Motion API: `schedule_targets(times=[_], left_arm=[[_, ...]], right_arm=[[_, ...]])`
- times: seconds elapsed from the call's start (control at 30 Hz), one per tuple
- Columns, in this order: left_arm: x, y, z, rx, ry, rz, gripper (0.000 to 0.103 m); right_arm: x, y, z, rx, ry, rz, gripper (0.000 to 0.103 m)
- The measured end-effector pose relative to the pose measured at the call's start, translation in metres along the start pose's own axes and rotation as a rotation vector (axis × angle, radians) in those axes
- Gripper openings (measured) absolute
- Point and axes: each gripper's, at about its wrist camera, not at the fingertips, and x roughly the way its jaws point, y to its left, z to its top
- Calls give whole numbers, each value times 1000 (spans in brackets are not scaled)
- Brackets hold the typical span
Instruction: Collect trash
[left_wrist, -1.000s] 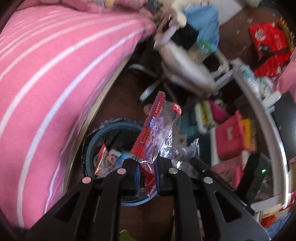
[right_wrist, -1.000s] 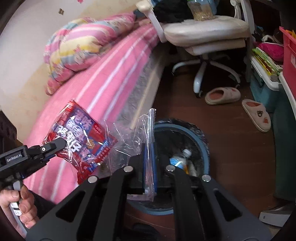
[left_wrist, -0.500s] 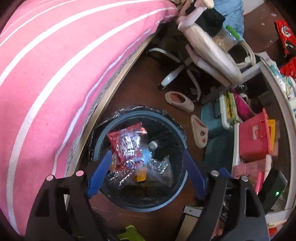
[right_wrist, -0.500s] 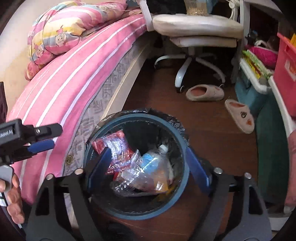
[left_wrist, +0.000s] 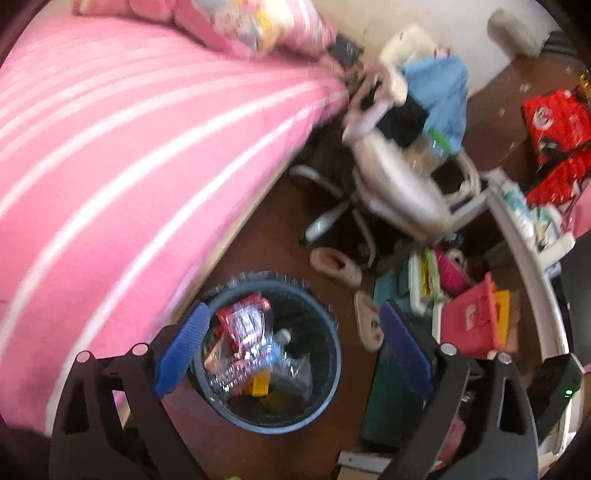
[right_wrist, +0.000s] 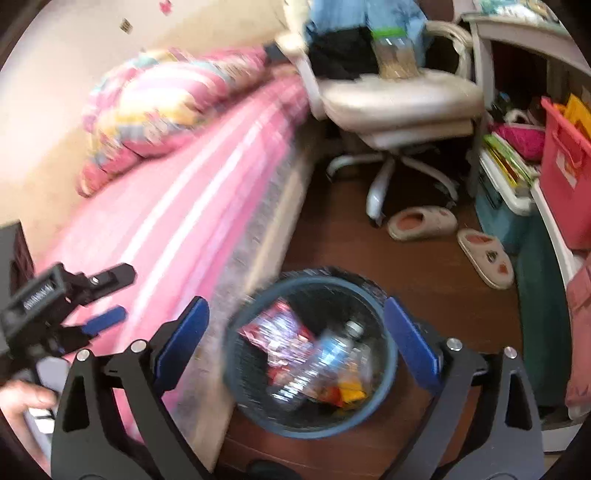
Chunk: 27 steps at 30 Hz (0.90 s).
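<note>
Wrappers (left_wrist: 243, 332) in bin (left_wrist: 325, 402); bed (left_wrist: 122, 177) left, slippers (left_wrist: 334, 264) behind.

Pink bed cover (left_wrist: 110, 155) with white stripes; blue-rimmed bin (right_wrist: 312, 430), black-lined; red wrapper (right_wrist: 284, 332) printed blue and white; beige slippers (right_wrist: 421, 221); dark brown floor (right_wrist: 424, 288).

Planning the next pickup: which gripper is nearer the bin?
Right, probably. The right gripper hangs over the bin; the left gripper is aside, over the bed. Both jaws have just been opening, nothing between them.

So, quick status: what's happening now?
Both grippers, left gripper and right gripper, just opened, empty. Red snack wrapper in round blue bin. Nothing blocking.
</note>
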Motion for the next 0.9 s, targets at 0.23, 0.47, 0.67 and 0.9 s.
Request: schedule_targets(times=[0.23, 0.47, 0.67, 0.9], left_arm=[[-85, 7, 3, -49, -211, -46, 93], [-182, 26, -2, -64, -390, -41, 97], [-252, 60, -7, -39, -454, 81, 97], [-310, 118, -25, -93, -531, 249, 97]], right_arm=[[-53, 72, 15, -149, -109, 125, 98], [-89, 154, 16, -256, -151, 293, 98], [-100, 219, 0, -329, -135, 401, 98], [-97, 295, -35, -435, -92, 505, 98]])
